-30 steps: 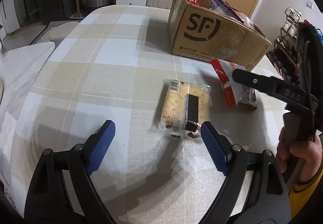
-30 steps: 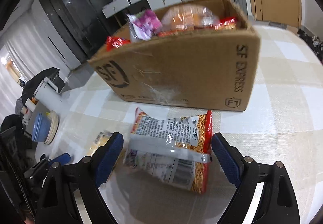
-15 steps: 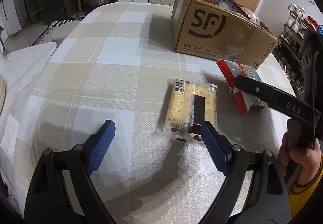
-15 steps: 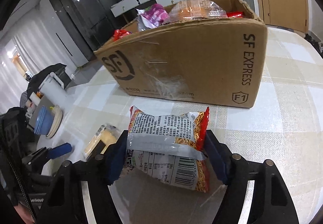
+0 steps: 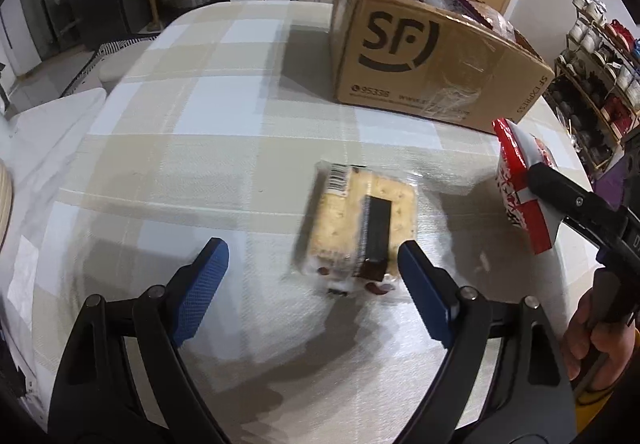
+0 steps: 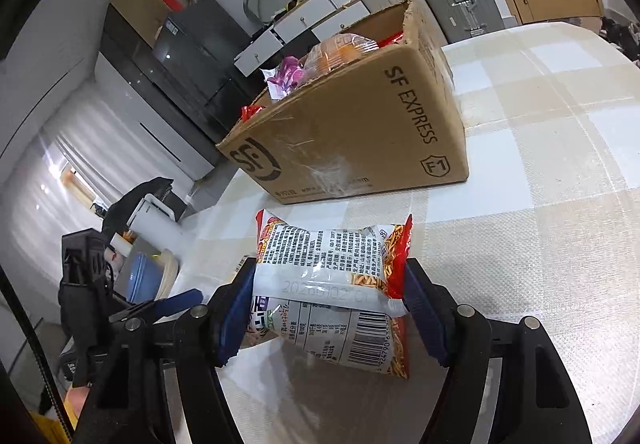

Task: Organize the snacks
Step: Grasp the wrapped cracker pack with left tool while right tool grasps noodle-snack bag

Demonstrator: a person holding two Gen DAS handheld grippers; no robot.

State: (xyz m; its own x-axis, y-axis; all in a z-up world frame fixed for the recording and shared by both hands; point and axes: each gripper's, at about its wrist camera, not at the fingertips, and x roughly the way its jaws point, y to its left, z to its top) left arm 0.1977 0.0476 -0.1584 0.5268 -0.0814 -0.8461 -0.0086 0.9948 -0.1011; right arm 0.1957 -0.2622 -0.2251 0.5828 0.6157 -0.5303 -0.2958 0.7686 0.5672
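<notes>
A red and white noodle snack packet (image 6: 332,256) hangs just above the table, and my right gripper (image 6: 330,276) is shut on it, with both blue pads pressing its sides. The left wrist view shows the same packet (image 5: 516,172) at the right, held in a black finger (image 5: 560,192). My left gripper (image 5: 310,248) stands open over the table. A clear packet of crackers (image 5: 352,216) lies just beyond its fingertips, nearer the right one. The open SF cardboard box (image 5: 420,56) holds several snacks and stands behind both packets.
A checked cloth covers the table (image 5: 200,104). A rack of cups (image 5: 600,44) stands off the table's right side. White seats (image 5: 52,116) are at the left. A blue bowl (image 6: 140,276) sits beyond the table edge. A hand (image 5: 600,332) holds the right gripper.
My right gripper has shut on the noodle snack packet and lifted it off the cloth, tilting it. My left gripper stayed open and hardly moved.
</notes>
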